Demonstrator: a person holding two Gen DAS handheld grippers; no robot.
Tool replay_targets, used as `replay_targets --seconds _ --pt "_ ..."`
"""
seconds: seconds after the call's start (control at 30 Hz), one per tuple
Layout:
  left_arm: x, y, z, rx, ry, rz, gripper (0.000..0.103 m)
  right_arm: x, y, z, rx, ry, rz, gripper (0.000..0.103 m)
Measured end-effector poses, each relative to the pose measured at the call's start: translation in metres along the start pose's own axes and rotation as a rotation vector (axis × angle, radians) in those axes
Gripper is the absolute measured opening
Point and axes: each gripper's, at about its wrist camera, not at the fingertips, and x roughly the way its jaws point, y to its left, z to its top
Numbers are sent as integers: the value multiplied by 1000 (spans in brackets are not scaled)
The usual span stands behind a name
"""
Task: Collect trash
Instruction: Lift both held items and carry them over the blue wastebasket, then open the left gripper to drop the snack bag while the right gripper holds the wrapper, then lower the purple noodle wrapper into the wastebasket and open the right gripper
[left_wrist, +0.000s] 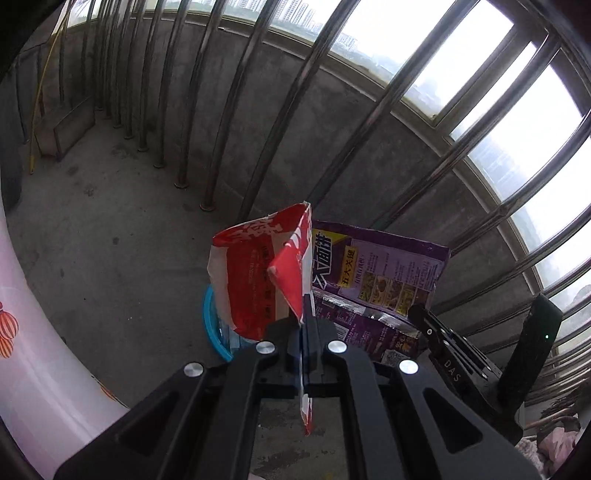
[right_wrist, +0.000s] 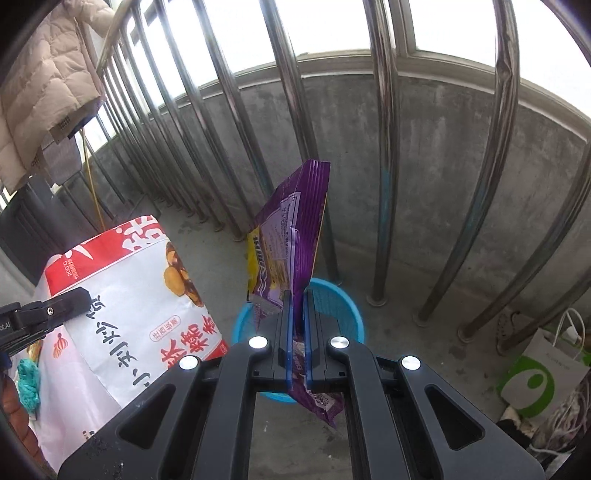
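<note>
Both bags pinched and held over the blue bin, drop step in hand.

Left gripper (left_wrist: 303, 314) has its fingers pressed onto an edge of the red-and-white snack bag (left_wrist: 255, 273), which sticks up above and partly in front of the blue bin (left_wrist: 212, 325). Right gripper (right_wrist: 297, 314) is clamped on the purple snack bag (right_wrist: 291, 236), directly above the blue bin (right_wrist: 332, 295), bag standing upright with its tail hanging below the fingers. In the right wrist view the red-and-white snack bag (right_wrist: 140, 295) sits left of the bin, not over the opening (bin contents not visible). The bin stands on the concrete floor near the metal railing (right_wrist: 384, 184). Judged next: lower the purple bag to the rim and spread the fingers, then swing the left bag over the bin before letting go.
</note>
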Motion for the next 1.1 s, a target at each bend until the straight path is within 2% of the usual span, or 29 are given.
replay_targets --seconds 0.2,0.27,0.3,0.33,0.37,0.4,0.43,0.47,0.6,0.73,0.87,1.1 --pt "84 -8 8 49 96 44 1 47 -9 -4 -25 25 -91 4" --pt "107 -10 12 82 112 56 5 59 -8 -5 -37 14 -114 5" --pt "118 -11 12 97 127 62 22 64 -6 -5 -51 9 -127 8" --pt "128 -10 12 105 136 77 48 71 -1 -6 -67 17 -138 11" --pt "134 -9 11 107 127 98 56 80 1 -8 -83 32 -134 12" --pt "139 -8 12 106 113 118 62 91 6 -9 -102 55 -107 20" --pt "143 -6 12 99 110 136 65 98 7 -12 -115 80 -78 28" --pt "144 -3 11 81 116 141 67 102 8 -14 -119 97 -60 30" --pt "132 9 13 15 101 109 71 103 -2 -17 -56 115 30 40" --pt "118 11 15 -7 73 99 72 110 -20 -17 87 179 113 40" --pt "91 10 16 -18 35 73 73 108 -43 -21 246 207 176 40" --pt "17 18 10 -27 -32 85 75 120 -41 -28 277 269 200 40"
